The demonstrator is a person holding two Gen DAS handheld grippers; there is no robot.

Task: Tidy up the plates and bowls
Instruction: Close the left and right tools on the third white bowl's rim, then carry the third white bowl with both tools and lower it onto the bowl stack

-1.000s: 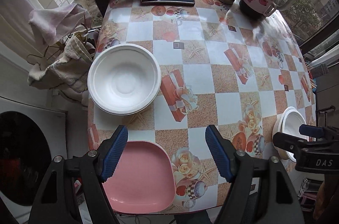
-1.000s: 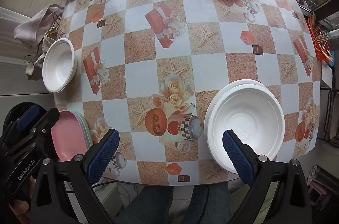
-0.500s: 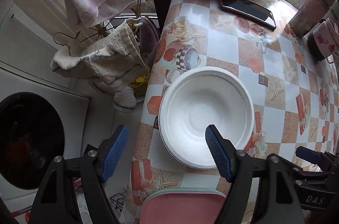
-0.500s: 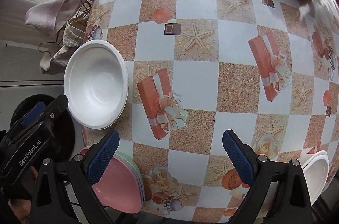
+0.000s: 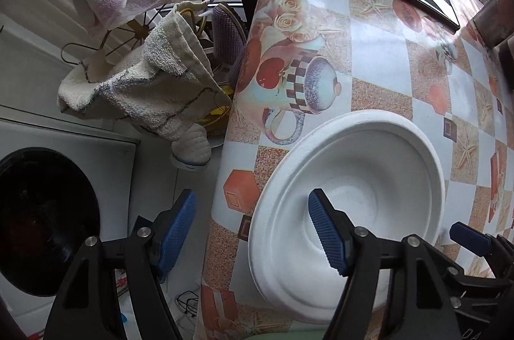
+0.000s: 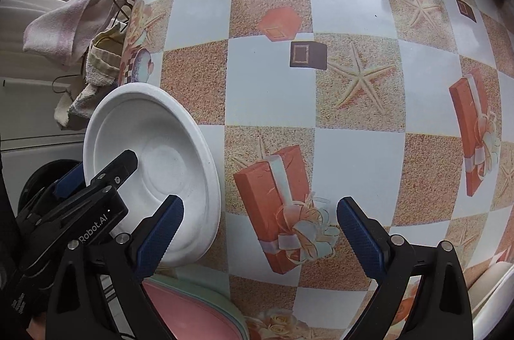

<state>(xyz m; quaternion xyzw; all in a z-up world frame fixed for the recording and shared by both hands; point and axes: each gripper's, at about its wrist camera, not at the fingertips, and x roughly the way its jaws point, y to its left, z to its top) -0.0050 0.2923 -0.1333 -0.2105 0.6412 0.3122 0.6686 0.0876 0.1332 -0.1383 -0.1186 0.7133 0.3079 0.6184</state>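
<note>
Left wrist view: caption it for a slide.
Left gripper closing astride the near rim of a white bowl at the table edge.

A white bowl sits upright near the tabletop's edge, round, matte, with a broad stepped rim and a flat circular base; it may be more than one nested, the rim is too plain to tell. At six o'clock from it, touching or nearly so, lies a stack of plates: pink on top, pale green beneath. Far off at four o'clock, a white rim of further dishes peeks in.
</note>
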